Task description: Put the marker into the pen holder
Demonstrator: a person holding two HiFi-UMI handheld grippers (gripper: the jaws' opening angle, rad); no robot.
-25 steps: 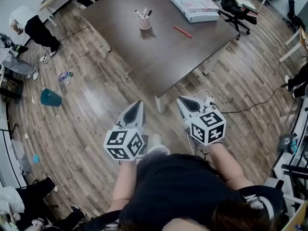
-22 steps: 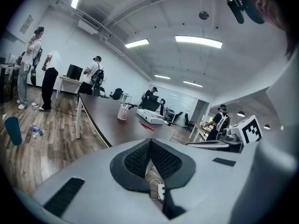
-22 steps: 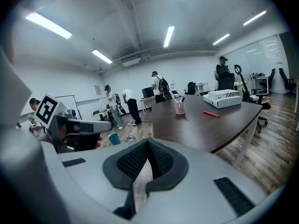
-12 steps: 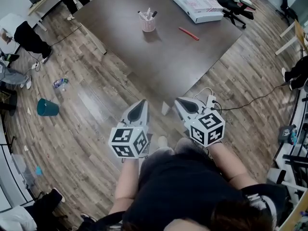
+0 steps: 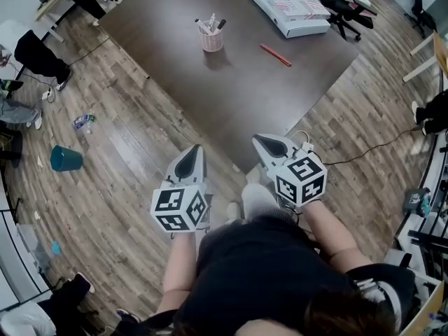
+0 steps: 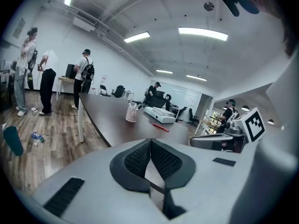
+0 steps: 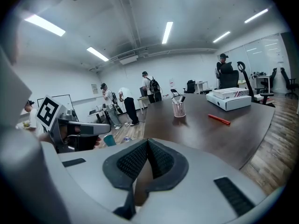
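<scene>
Right hand-held gripper [image 5: 266, 143] (jaws together, empty) well short of red marker [image 5: 276, 54].

No writing can be read. The white box [image 5: 290, 9] on the worktop [image 5: 231, 96] bears red print, too small to make out. The marker cubes [image 5: 178, 208] on the left gripper [image 5: 197, 150] and right gripper [image 5: 259, 140] show black-and-white square patterns only.

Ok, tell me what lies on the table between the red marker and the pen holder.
Nothing: in the head view, only bare table separates the marker and the pen holder.
</scene>
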